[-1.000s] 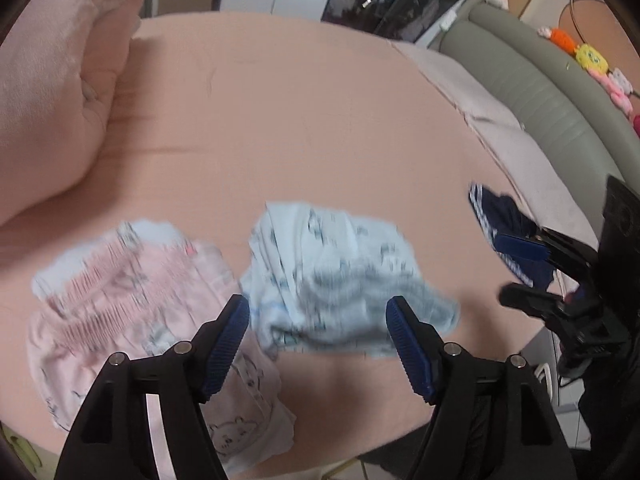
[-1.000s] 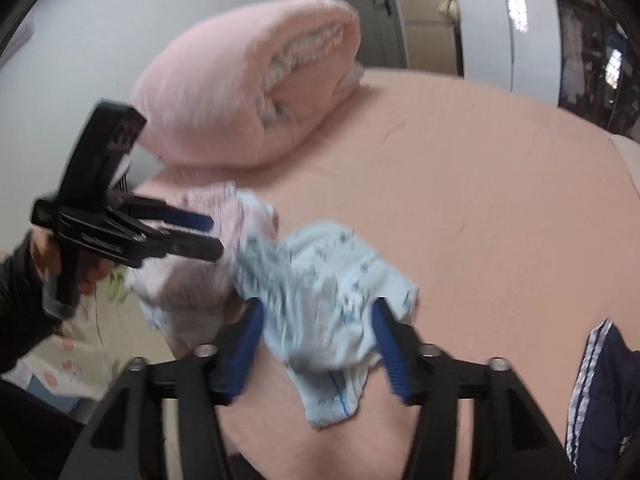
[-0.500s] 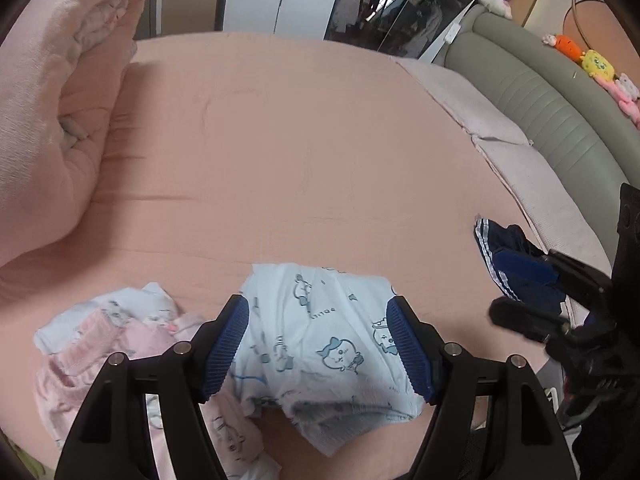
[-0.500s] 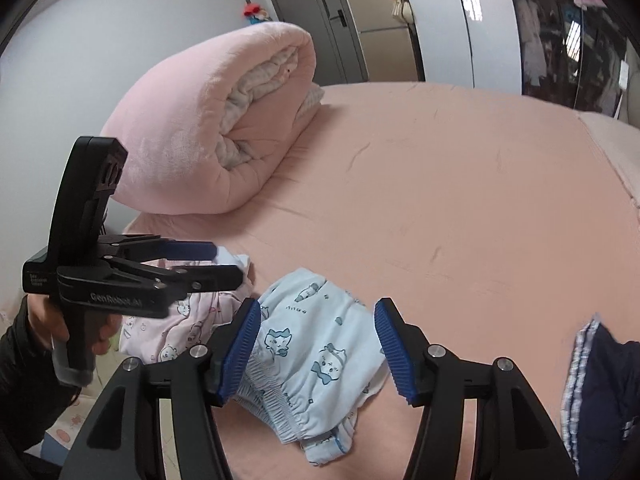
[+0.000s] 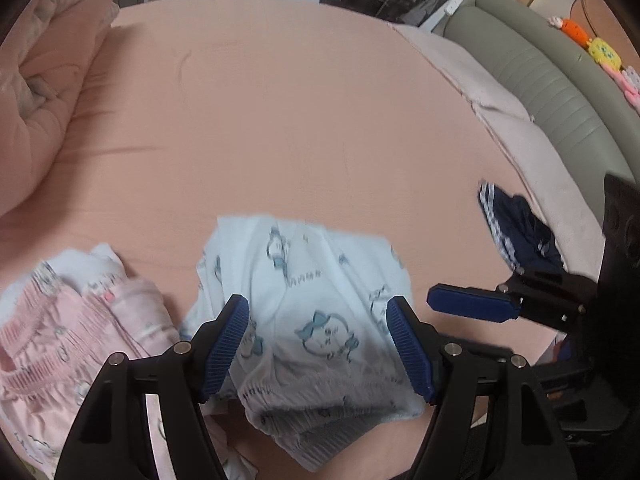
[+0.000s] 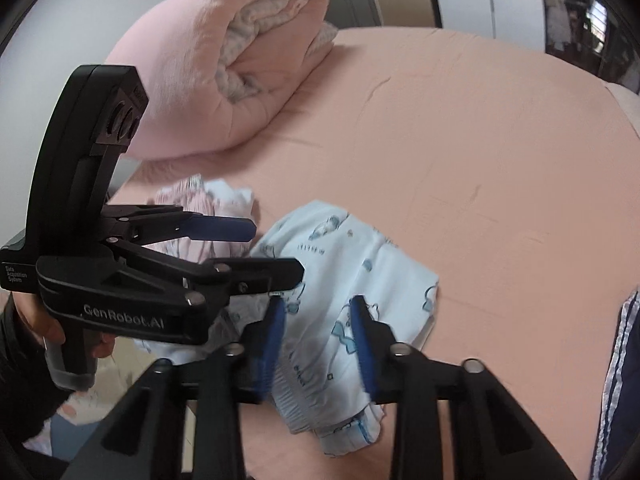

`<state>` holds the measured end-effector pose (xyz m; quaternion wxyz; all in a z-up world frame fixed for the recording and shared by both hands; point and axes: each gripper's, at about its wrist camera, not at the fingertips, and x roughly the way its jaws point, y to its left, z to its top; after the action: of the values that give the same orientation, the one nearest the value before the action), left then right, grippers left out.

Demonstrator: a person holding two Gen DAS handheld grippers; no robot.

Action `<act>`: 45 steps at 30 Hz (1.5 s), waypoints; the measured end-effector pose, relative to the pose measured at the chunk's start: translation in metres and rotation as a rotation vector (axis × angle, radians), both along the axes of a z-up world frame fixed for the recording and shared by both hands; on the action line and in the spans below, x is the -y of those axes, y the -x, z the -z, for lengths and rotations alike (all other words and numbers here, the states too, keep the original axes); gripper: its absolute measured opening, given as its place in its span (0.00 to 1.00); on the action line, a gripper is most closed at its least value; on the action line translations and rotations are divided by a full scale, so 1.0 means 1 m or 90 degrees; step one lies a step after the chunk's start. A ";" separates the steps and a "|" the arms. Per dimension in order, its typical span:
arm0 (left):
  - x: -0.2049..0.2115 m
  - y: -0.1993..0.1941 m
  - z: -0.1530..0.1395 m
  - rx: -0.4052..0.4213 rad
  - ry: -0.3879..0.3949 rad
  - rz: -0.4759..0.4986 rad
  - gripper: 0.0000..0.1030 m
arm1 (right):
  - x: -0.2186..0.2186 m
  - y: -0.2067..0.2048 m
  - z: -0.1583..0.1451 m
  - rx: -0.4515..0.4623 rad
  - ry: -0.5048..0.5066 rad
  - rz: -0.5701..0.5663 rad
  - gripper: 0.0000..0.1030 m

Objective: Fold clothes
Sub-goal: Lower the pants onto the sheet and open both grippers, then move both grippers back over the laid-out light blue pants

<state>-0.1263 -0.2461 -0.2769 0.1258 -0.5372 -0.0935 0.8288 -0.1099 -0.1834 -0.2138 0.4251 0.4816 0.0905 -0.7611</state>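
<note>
**Right wrist view: both grippers come down on the pale blue garment**

Right wrist view, far left: a hand (image 6: 60, 332) grips the black handle of the left gripper (image 6: 268, 250), whose jaws stand spread and reach in over the clothes, so that it can take one side of the cloth while the other tool takes the opposite side. Behind its fingers lies a crumpled pink garment (image 6: 188, 204), apparently left aside for a later turn. At lower centre the pale blue printed garment (image 6: 360, 264) lies bunched on the peach bed sheet (image 6: 500, 140), near its close edge, within easy reach. The right gripper (image 6: 318, 344) straddles a ridge of this cloth; its jaws are closing, with fabric between them, though whether the pads already press it cannot be told. A rolled pink quilt (image 6: 224, 52) sits at upper left, clear of the working space. At the right edge a navy striped garment (image 6: 624, 360) waits.
</note>
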 end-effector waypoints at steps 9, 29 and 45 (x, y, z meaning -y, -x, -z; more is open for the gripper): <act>0.000 -0.014 0.030 0.037 0.078 0.006 0.68 | 0.010 0.004 0.044 0.063 -0.092 -0.029 0.26; 0.017 -0.036 0.033 0.076 0.087 0.041 0.68 | -0.020 0.012 0.068 0.095 -0.169 0.008 0.26; 0.058 -0.028 -0.040 0.010 0.006 -0.027 0.77 | -0.066 0.032 0.038 0.115 -0.097 0.102 0.66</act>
<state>-0.0986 -0.3036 -0.2372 0.1046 -0.5425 -0.1020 0.8273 -0.1414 -0.1176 -0.2519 0.3317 0.5847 0.0705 -0.7370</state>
